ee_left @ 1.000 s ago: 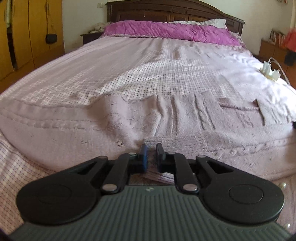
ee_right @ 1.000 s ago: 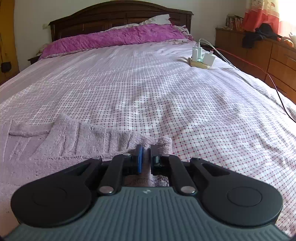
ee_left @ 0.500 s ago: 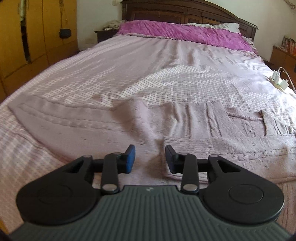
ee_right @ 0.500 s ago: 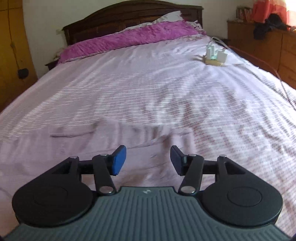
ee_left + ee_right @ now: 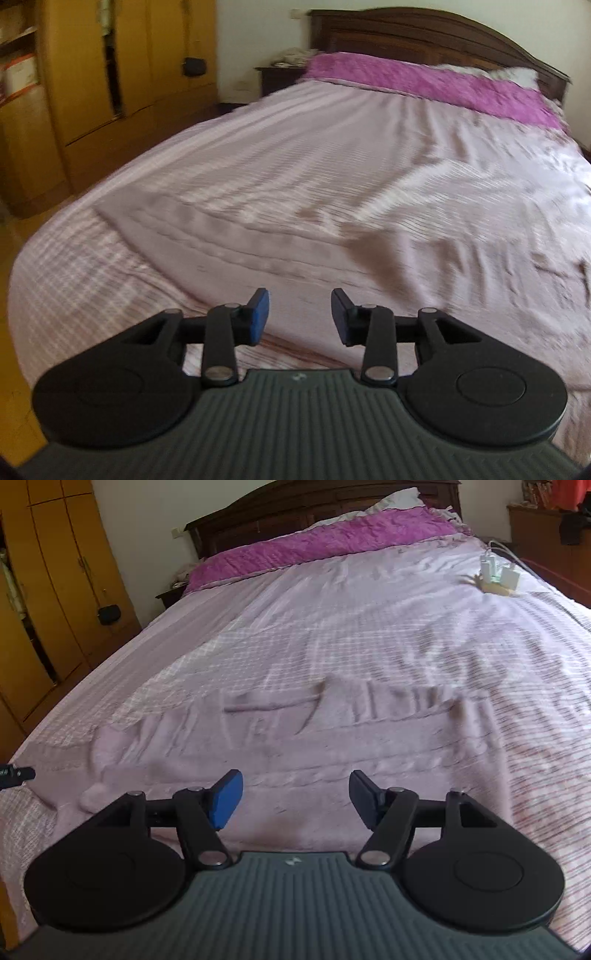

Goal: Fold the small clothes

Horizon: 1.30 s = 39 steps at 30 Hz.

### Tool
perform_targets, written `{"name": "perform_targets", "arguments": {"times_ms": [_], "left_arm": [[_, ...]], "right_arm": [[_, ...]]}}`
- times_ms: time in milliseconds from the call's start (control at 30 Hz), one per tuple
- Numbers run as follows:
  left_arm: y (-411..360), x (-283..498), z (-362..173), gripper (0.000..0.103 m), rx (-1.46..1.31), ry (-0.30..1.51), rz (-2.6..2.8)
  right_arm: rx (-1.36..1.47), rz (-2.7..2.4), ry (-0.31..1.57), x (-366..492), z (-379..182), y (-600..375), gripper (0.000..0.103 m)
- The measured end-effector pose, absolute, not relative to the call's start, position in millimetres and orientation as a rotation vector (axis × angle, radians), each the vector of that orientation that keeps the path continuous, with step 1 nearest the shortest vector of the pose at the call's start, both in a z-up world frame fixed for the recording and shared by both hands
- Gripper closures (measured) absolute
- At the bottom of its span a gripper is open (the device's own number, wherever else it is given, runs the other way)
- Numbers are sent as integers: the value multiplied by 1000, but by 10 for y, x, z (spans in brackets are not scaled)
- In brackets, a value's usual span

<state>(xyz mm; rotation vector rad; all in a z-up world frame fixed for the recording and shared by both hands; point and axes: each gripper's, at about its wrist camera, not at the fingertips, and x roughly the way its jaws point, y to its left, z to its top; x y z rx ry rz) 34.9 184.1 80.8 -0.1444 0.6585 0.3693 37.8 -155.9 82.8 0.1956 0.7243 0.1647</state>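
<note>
A pale lilac knitted garment [image 5: 332, 746] lies spread flat across the near part of the bed; it also shows in the left wrist view [image 5: 295, 251], blurred. My left gripper [image 5: 299, 317] is open and empty, raised just above the garment's near left part. My right gripper [image 5: 295, 799] is open and empty above the garment's near edge. A small knitted bobble [image 5: 90, 797] lies at the garment's left end.
The bed has a checked lilac sheet [image 5: 369, 627], a magenta pillow cover [image 5: 325, 546] and a dark wooden headboard [image 5: 424, 33]. Chargers on a power strip [image 5: 498, 576] lie at the far right. A yellow wardrobe [image 5: 92, 92] stands to the left.
Both grippers were shut on the garment's edge, then opened and let it go. Both have lifted and swung left, the jaws wider now.
</note>
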Motion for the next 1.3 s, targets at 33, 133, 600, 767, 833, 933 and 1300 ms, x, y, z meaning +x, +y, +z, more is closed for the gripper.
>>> {"name": "perform_targets", "arguments": {"times_ms": [33,133,600,767,833,933,1300], "left_arm": [[1934,360,804,64,-153,655,389],[2251,417,787,64,-187,642,441],[3487,618,446,64,-378,618,562],[3624,646,317,63,-477,601,533],[3618,659,301,60,-476,591,521],[3572,708,276,58,-438,584,493],[3500,881,222,58,-387,584,492]], "right_arm": [[199,170,724,367,816,-1528,31],[201,178,732,347,776,-1429,30],[214,109,794,441,568,-1368,28],[210,83,807,506,528,-1348,28],[210,71,820,538,510,-1343,28],[214,52,842,595,482,-1326,27],[174,42,862,657,427,-1232,19]]}}
